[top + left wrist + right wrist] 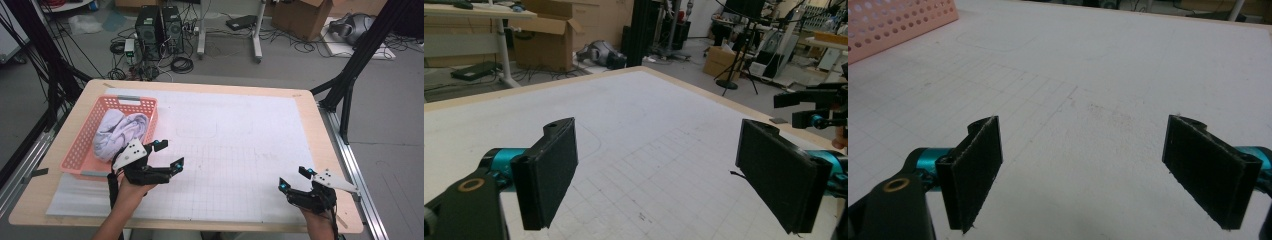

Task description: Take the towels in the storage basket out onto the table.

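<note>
Left gripper [169,154] and right gripper [295,178] hovered spread, empty. Best approach: reach into pink basket [82,147], pinch white cloth [117,132] at one loose fold.

The basket [82,150] is perforated pink plastic holding soft, crumpled white cloth [120,131]. A matt white gridded sheet [240,150] covers the pale wooden desk [310,107].

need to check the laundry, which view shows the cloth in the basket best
The high view: the pale cloth lies bundled inside the pink basket, seen from above beside the left gripper. The right gripper view catches just a corner of the basket wall, hiding the cloth.
</note>
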